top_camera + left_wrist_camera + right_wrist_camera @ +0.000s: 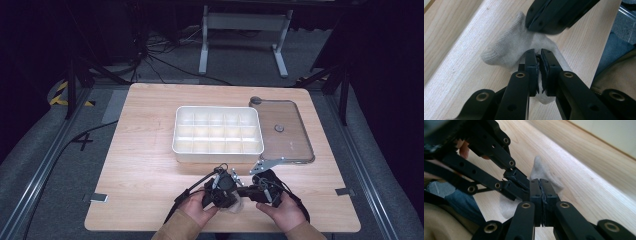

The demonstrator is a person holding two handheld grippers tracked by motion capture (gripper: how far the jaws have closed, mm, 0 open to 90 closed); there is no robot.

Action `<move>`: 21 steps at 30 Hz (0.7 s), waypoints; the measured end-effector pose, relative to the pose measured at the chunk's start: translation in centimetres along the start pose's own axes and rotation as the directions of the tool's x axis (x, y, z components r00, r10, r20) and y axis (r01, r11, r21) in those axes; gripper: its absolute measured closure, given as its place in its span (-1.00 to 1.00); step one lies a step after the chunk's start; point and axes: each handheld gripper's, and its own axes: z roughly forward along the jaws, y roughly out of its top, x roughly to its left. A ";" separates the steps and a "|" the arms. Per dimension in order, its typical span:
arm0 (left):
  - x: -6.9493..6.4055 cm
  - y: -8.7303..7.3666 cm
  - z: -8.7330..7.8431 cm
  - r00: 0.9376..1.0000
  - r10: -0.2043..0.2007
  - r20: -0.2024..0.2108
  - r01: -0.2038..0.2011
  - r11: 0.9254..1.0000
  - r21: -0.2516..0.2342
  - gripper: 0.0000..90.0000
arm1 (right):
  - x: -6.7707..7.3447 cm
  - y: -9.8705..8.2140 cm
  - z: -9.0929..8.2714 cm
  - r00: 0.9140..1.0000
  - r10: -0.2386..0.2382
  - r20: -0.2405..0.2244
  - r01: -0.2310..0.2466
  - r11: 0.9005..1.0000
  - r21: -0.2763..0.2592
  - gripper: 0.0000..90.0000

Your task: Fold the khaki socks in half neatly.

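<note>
Low in the middle of the high view, two hand-held tongs meet nose to nose at the near edge of the wooden table. On the left side of that frame, the left gripper has its jaws drawn almost together, pinching a fold of a pale grey sock; in the left gripper view the knit cloth bunches between the two black pads at centre frame. Facing it, the right gripper has its jaws pressed together on the same sock, with only a thin seam between the pads and cloth spilling out above and below them in the right gripper view. Both tips sit close beside each other (the other tool's dark linkage crosses the upper part of each gripper view).

That sock lies on the table surface just ahead of the person's two hands, at bottom centre of the high view, its ribbed end pointing toward the upper left of the left gripper view.

Farther up the high view, in the middle of the table, stands a white tray divided into many small compartments. Just beside it, to the right, lies a clear flat lid with a small knob at its centre. Tan sleeves enter from the bottom edge.
</note>
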 end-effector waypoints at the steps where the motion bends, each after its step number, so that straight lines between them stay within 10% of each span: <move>1: 0.0 0.0 0.0 1.000 0.000 0.000 0.000 1.000 0.000 0.86 | -0.1 0.1 0.3 1.000 0.000 -0.002 0.000 1.000 0.003 0.98; 21: -1.5 -0.8 -0.3 1.000 0.016 0.021 -0.017 0.999 0.043 0.86 | -0.8 -0.3 1.2 1.000 0.015 0.009 -0.016 0.999 0.040 0.98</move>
